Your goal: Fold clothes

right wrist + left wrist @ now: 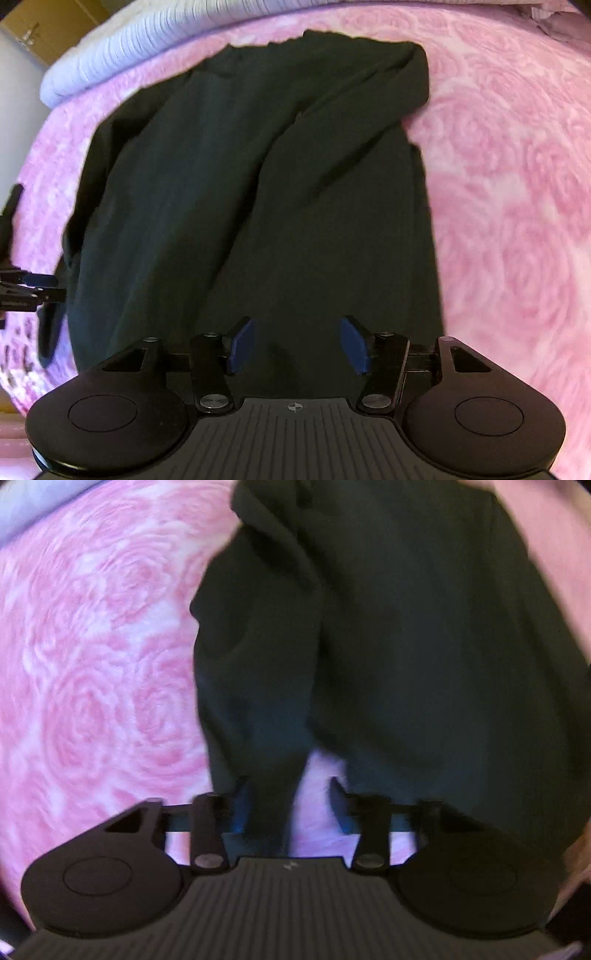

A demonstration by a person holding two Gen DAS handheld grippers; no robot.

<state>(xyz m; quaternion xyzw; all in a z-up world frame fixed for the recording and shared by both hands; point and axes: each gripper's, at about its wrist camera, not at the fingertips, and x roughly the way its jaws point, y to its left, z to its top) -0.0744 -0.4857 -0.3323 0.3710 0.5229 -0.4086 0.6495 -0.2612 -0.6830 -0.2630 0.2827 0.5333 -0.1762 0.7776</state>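
1. Right wrist view: the right gripper (297,345) points down at the near edge of a dark green garment (258,192). Its blue pads (354,345) stand wide apart, with cloth below them but nothing pinched.
2. The garment lies on a pink blanket (517,206) and runs long from 6 o'clock up to 12 o'clock. Its far end is bunched into a roll near 1 o'clock.
3. Left wrist view: the left gripper (290,805) is blurry. A strip of the garment (388,646) hangs between its fingers, which stand apart; I cannot tell if they pinch it.
4. That gripper shows at 9 o'clock in the right view, at the garment's side edge.
5. The cloth looks soft, thin and wrinkly. The blanket is fluffy, with rose swirls. A pale ribbed cover (122,55) lies at 11 o'clock.
6. I think the right gripper is nearer the bottom edge, so it should pinch there next.
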